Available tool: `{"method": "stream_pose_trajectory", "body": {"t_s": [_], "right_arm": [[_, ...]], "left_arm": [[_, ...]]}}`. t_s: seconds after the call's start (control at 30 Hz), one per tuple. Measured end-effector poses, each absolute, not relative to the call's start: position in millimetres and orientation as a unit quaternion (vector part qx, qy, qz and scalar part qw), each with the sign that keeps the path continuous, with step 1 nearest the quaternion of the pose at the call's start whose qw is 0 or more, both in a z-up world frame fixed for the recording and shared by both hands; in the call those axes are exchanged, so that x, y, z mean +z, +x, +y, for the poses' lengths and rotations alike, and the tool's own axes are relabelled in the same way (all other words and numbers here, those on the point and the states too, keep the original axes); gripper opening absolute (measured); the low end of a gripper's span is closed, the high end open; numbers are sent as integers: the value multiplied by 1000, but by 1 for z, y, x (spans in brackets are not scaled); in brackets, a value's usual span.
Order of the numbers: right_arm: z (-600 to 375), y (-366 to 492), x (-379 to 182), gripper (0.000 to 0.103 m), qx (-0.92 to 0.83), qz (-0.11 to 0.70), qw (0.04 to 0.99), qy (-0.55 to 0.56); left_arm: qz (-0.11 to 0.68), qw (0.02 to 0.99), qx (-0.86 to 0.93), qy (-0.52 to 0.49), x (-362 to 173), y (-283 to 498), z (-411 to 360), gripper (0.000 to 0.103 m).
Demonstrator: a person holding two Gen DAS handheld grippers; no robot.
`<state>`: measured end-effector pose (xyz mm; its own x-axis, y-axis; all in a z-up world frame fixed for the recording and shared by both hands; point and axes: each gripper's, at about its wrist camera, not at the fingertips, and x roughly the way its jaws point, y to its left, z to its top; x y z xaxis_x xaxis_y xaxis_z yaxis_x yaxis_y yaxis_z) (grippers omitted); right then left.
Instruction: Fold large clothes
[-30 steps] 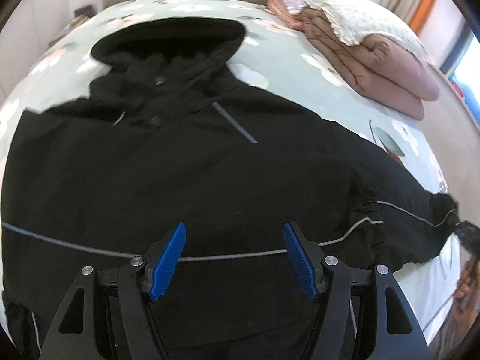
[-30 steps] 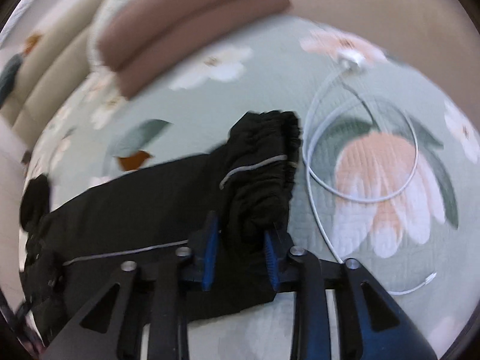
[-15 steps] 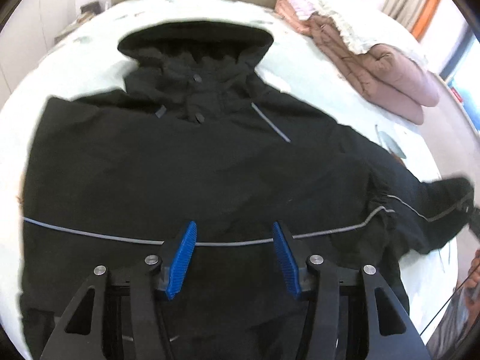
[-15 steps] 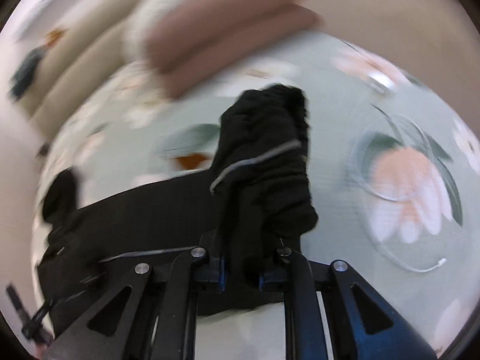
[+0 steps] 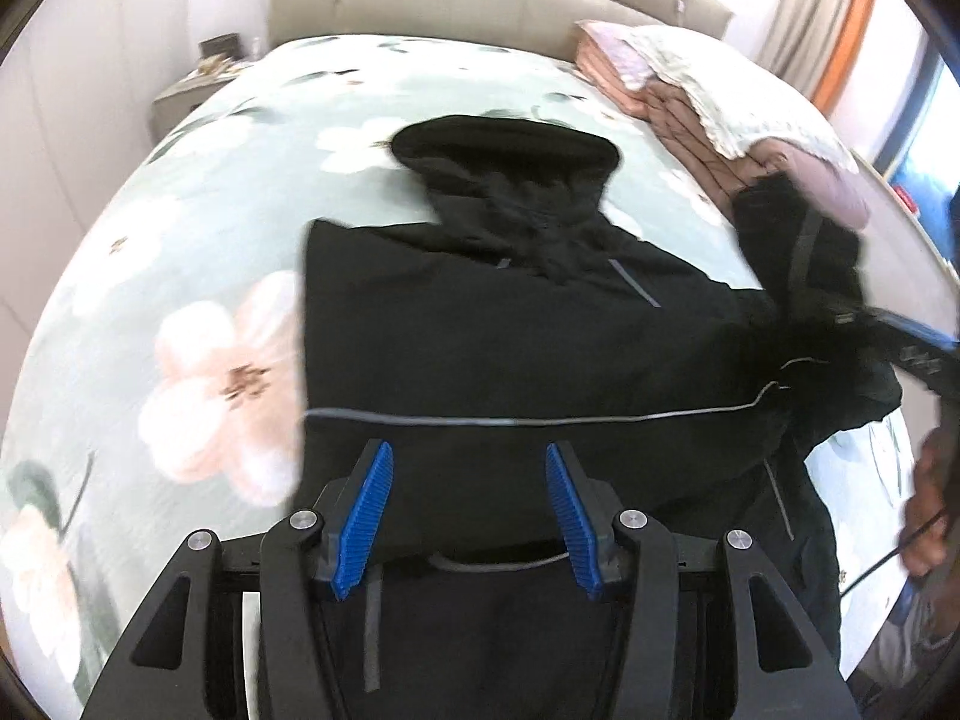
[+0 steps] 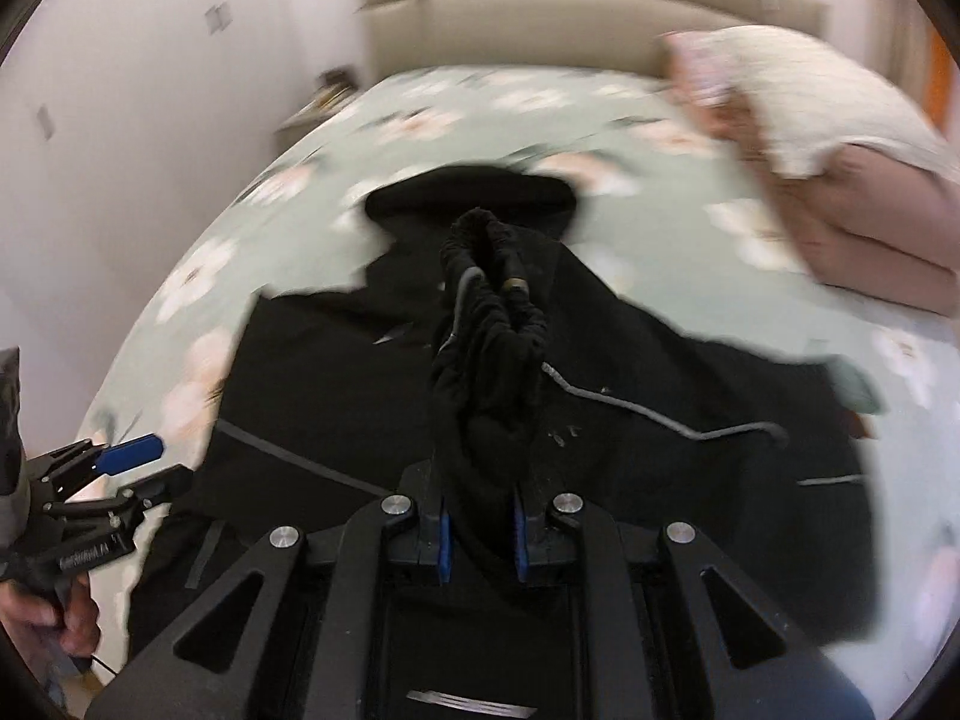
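While clamped in the right claw [image 6: 478, 540], the jacket sleeve [image 6: 489, 324] rises.

Clearly a bedroom in a home. Marked as such by a wide bed [image 5: 198, 222] under a pale green quilt printed with pink and white blossoms, backed by a padded beige headboard [image 5: 480, 6]. Folded pinkish-brown bedding [image 5: 750, 162] and a cream textured pillow [image 5: 738, 90] stacked along one edge. A low nightstand [image 5: 192, 84] with small clutter tucked beside white cupboard doors [image 5: 72, 60]. Beige and orange curtains [image 5: 834, 12] hung by a bright window.
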<state>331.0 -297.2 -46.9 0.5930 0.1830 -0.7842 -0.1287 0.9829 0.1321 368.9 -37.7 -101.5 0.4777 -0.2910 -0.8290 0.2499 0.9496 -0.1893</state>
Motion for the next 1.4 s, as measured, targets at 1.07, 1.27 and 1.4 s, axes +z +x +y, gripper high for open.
{"method": "stream_pose_trajectory", "body": {"t_s": [1.07,1.27,1.4], "right_arm": [[-336,302,-119,74,39,520,843,131],[-382,314,-110,74,-10,502,856,123],[-397,323,-114,74,-28,508,854,111]], "left_arm": [[559,782,-204,-186,-187,453,-46,42],[497,813,-191,-235,-152,459,-18,17],[511,796,-221,-237,-149,464,14,17]]}}
